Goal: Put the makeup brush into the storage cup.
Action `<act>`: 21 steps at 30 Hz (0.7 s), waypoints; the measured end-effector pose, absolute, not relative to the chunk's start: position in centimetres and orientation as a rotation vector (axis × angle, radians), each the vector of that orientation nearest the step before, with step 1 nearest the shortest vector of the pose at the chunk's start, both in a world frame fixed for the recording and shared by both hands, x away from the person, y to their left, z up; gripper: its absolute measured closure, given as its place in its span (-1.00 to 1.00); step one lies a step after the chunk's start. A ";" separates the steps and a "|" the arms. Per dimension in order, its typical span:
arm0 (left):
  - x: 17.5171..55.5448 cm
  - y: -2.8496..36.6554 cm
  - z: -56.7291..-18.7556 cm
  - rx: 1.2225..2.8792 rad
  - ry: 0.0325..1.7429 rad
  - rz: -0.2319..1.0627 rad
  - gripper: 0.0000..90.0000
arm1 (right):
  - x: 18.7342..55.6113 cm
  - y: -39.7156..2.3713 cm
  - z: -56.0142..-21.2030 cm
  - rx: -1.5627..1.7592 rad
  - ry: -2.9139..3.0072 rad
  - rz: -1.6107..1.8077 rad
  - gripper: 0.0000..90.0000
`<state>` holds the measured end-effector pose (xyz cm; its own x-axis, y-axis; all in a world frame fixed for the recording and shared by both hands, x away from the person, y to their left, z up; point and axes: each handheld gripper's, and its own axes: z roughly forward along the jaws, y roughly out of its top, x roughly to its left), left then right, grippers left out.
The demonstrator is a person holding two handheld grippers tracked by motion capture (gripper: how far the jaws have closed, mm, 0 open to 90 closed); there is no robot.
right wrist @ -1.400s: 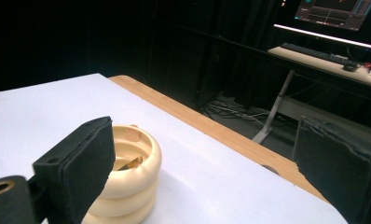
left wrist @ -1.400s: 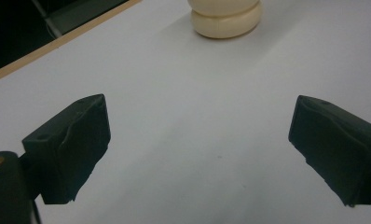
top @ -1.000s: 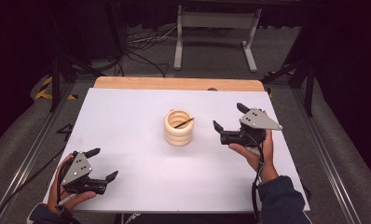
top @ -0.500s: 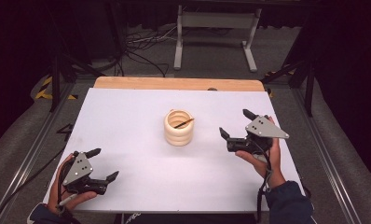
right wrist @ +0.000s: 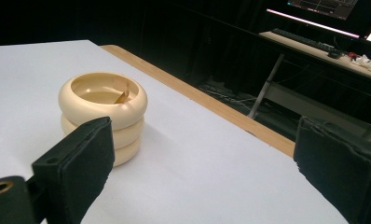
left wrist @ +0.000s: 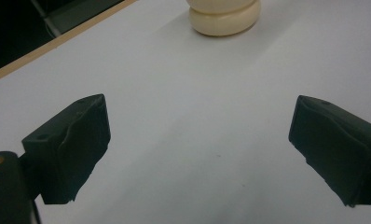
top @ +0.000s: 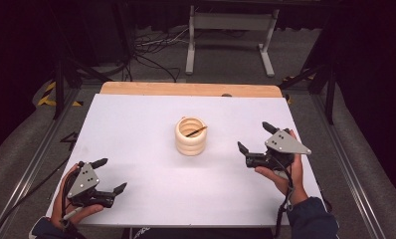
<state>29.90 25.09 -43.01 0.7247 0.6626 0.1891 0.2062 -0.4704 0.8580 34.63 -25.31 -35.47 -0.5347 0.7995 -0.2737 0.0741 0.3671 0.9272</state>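
A person stands at a white-topped bench [top: 136, 129] with a hand-held gripper in each hand, both spread wide and gripping nothing. The right hand-held gripper [top: 255, 142] hovers just above the surface, its jaws pointed at a cream ribbed pot [top: 191, 136] that sits ahead of it and a little to its left, near but not touching; in the right gripper view the pot [right wrist: 103, 112] rises beyond the left jaw, with a thin brown stick [right wrist: 123, 95] leaning inside against its rim. The left hand-held gripper [top: 109, 175] rests low at the near corner, with the pot well ahead of it across bare white surface; in the left gripper view just the pot's base [left wrist: 224, 18] peeks in at the top. By the look of it, the work is at the approach stage, the right hand lining up on the pot or the stick in it, with no contact made. The next move would seem to call for carrying the right jaws forward and over the rim, then closing on the slim stick without tipping the pot, or spanning the pot's body, which looks wide for the jaws. There is ample open room all round the pot. The bench's wooden far edge [top: 186, 89] lies well beyond it, and its right edge runs just behind the right hand [top: 285, 172].
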 end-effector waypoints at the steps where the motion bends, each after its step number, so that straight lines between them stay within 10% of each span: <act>1: 29.9 25.1 -43.0 2.030 0.660 0.643 -0.86 | 34.5 -25.4 -35.5 0.757 1.873 1.218 -0.88; 21: 29.9 25.1 -43.0 2.033 0.656 0.643 -0.86 | 32.8 -27.4 -37.6 0.755 1.898 1.143 -0.88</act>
